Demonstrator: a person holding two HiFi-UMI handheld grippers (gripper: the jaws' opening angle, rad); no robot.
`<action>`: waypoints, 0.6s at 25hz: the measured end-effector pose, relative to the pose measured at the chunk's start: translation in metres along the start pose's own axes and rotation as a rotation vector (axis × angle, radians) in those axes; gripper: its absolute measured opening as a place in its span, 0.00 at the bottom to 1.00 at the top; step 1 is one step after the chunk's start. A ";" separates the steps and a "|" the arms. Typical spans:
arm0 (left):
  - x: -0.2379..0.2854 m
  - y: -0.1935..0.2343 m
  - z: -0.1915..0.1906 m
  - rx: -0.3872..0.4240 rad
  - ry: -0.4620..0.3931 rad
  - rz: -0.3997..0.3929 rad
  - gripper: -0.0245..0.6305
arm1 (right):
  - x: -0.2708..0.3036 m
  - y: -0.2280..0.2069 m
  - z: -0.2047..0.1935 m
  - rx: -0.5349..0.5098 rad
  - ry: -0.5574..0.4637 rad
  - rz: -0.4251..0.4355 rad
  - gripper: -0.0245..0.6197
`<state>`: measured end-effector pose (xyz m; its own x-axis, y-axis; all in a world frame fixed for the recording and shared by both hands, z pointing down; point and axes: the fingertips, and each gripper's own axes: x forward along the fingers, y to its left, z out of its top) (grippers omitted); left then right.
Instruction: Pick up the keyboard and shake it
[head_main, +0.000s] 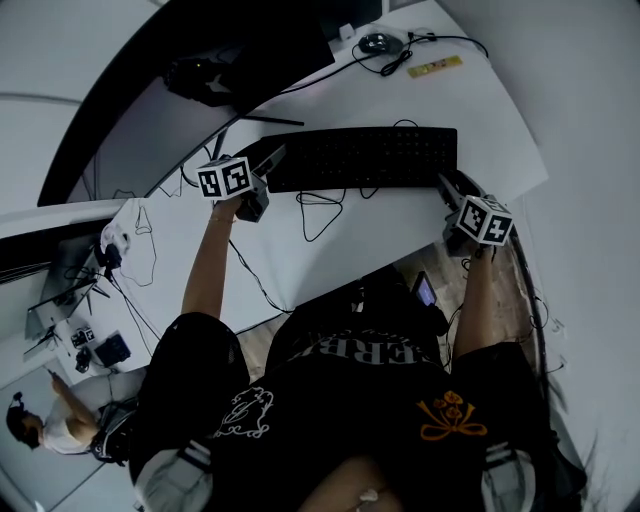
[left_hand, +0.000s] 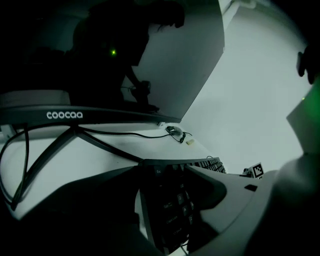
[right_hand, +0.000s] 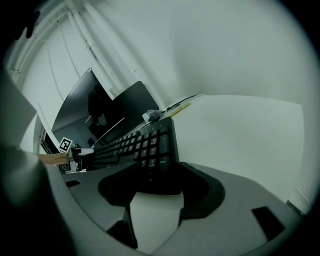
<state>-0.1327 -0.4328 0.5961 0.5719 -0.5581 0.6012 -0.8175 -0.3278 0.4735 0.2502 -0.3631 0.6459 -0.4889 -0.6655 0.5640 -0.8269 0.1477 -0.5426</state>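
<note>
Black full-size keyboard (head_main: 365, 158) spans the gap between the two tools, lying crosswise on the white curved desk (head_main: 400, 235) in front of the person. One short end is in each tool.

The left gripper (head_main: 270, 165) has its dark grey jaws set moderately wide and closed on the keyboard's left end. In the left gripper view the left gripper (left_hand: 165, 170) has that end (left_hand: 172, 205) running straight in between the jaws, with the Esc corner at the far side of the gap and a pad against each long edge.

The right gripper (head_main: 450, 187) holds the opposite end in the same way. In the right gripper view the right gripper (right_hand: 157, 176) has its jaws at a similar spread, and the number-pad end of the keyboard (right_hand: 145, 145) is seated between the pads, the rows of keys running away from the tool. I cannot tell whether the keyboard's underside is clear of the desk.

Beyond the left gripper's jaws stands a black monitor with white lettering on its lower bezel (left_hand: 65, 115), on thin splayed legs. Further along the desk from that tool lie a dark computer mouse (left_hand: 172, 131) with a coiled cable and a small yellow strip (left_hand: 190, 142).

Thin black cables (head_main: 320, 205) loop on the desk just on the person's side of the keyboard, between the two tools.
</note>
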 end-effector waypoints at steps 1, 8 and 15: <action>-0.005 -0.002 0.003 0.012 -0.013 -0.005 0.47 | -0.004 0.004 0.001 0.000 -0.013 0.005 0.42; -0.046 -0.021 0.030 0.090 -0.117 -0.037 0.47 | -0.030 0.037 0.020 -0.039 -0.110 0.026 0.41; -0.084 -0.046 0.063 0.218 -0.242 -0.052 0.46 | -0.048 0.061 0.034 -0.062 -0.182 0.049 0.41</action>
<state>-0.1474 -0.4186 0.4829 0.6020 -0.6926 0.3974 -0.7979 -0.5015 0.3345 0.2323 -0.3466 0.5645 -0.4753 -0.7771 0.4127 -0.8215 0.2240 -0.5243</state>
